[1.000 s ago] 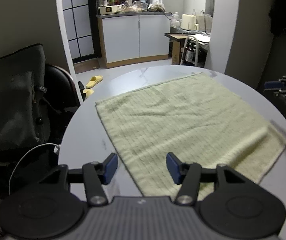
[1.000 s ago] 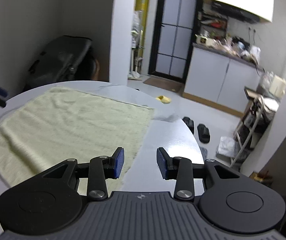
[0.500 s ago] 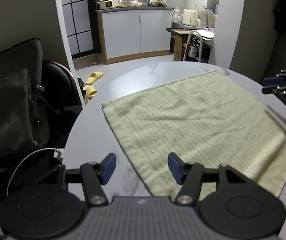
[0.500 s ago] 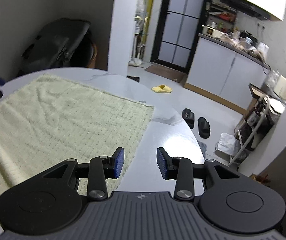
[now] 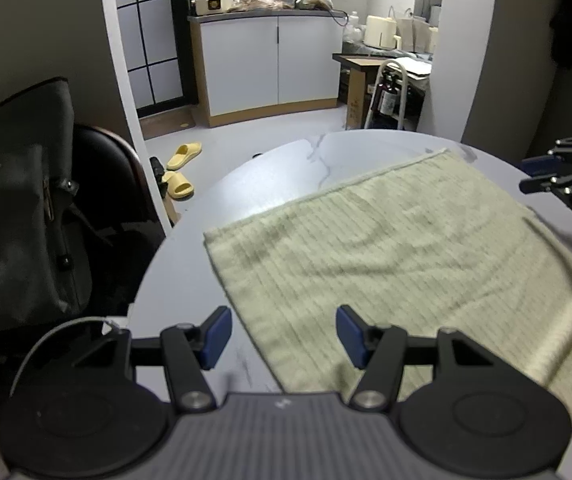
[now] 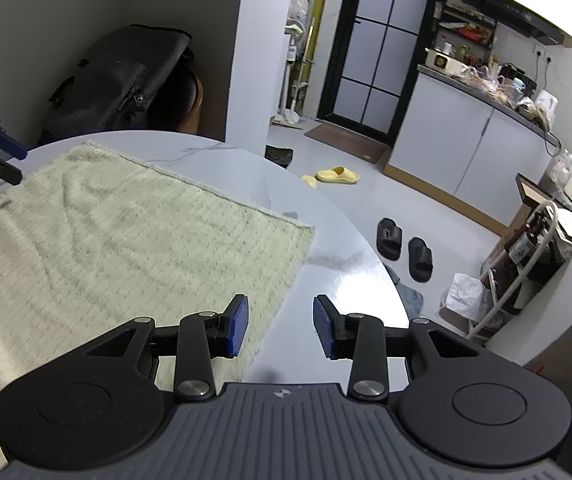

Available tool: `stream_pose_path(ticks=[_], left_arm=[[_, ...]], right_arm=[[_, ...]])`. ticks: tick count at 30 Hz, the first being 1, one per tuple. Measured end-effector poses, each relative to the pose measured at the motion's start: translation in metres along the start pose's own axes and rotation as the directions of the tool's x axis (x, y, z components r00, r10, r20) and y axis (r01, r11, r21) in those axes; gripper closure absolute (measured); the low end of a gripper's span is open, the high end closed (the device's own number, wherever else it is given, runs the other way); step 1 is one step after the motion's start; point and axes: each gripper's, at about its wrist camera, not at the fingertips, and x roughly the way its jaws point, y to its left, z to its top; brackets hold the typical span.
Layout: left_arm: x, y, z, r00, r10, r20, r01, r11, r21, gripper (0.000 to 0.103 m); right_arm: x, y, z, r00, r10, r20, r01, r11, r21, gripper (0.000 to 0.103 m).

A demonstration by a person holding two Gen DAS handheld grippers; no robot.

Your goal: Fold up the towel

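Towel point(image 5: 398, 248) lies flat on the table point(image 5: 270, 184), its side edges under my left gripper point(image 5: 282, 336) and right gripper point(image 6: 280, 326), both apart and empty, so closing too high may miss the cloth.

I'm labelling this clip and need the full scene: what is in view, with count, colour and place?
towel: one, pale green, spread flat on the table
table: one, round, white marbled, under the towel
yellow slippers: two, on the floor past the table
black slippers: two, on the floor beside the table
bag: one, black, on a chair at the table's edge
cabinet: one, white, cluttered top, in the kitchen behind
left gripper: black, blue pads, open over the towel's side edge
right gripper: black, blue pads, open over the opposite edge
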Motion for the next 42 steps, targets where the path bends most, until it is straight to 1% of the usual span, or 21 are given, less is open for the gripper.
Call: stream_pose_path(ticks=[2,6,9,11,14,16,19,26,30,33,34,38,41,42], left_arm=[[0.007,0.003,0.011,1.000,0.013,0.003,-0.013,1.000,0.012,0.042],[0.020,0.011,0.024,1.000,0.031,0.006,-0.031,1.000,0.002,0.044],[0.030,0.021,0.030,0.999,0.044,0.002,-0.044,0.999,-0.026,0.044],[0.035,0.027,0.032,0.999,0.043,-0.005,-0.043,0.998,-0.043,0.048],[0.042,0.035,0.035,0.999,0.041,-0.013,-0.042,0.997,-0.063,0.050],[0.045,0.038,0.038,0.999,0.040,-0.014,-0.041,0.997,-0.069,0.053],[0.052,0.044,0.043,0.999,0.038,-0.016,-0.039,0.996,-0.083,0.053],[0.065,0.046,0.046,0.999,0.033,-0.040,-0.037,0.994,-0.099,0.053],[0.068,0.043,0.043,0.999,0.037,-0.032,-0.040,0.995,-0.088,0.053],[0.068,0.044,0.042,0.999,0.035,-0.025,-0.037,0.995,-0.088,0.053],[0.068,0.044,0.041,0.999,0.035,-0.022,-0.037,0.996,-0.086,0.054],[0.066,0.040,0.041,1.000,0.016,-0.010,-0.017,0.997,-0.076,0.074],[0.066,0.039,0.040,1.000,0.012,-0.002,-0.012,0.997,-0.080,0.079],[0.066,0.039,0.041,1.000,0.011,-0.001,-0.011,0.997,-0.082,0.080]], right_arm=[[0.007,-0.006,0.007,1.000,0.027,0.009,-0.027,0.999,0.027,0.063],[0.018,-0.012,0.015,1.000,0.017,0.017,-0.018,0.999,0.033,0.063],[0.030,-0.017,0.021,1.000,0.022,0.014,-0.022,0.999,0.037,0.063],[0.037,-0.019,0.024,1.000,0.018,0.015,-0.018,0.999,0.036,0.063],[0.042,-0.021,0.027,1.000,0.023,0.017,-0.024,0.999,0.038,0.063],[0.047,-0.024,0.031,0.999,0.025,0.019,-0.026,0.999,0.036,0.063],[0.054,-0.026,0.037,0.999,0.031,0.023,-0.032,0.999,0.037,0.063],[0.069,-0.027,0.043,0.998,0.053,0.025,-0.054,0.998,0.024,0.063],[0.078,-0.032,0.042,0.997,0.079,0.022,-0.080,0.996,0.048,0.063],[0.083,-0.032,0.042,0.996,0.084,0.010,-0.084,0.995,0.057,0.063],[0.086,-0.031,0.042,0.996,0.084,-0.002,-0.083,0.995,0.053,0.063],[0.089,-0.032,0.039,0.996,0.085,-0.009,-0.084,0.995,0.061,0.063],[0.090,-0.031,0.040,0.997,0.072,-0.006,-0.072,0.996,0.058,0.063],[0.090,-0.031,0.041,0.998,0.065,-0.006,-0.065,0.996,0.053,0.063]])
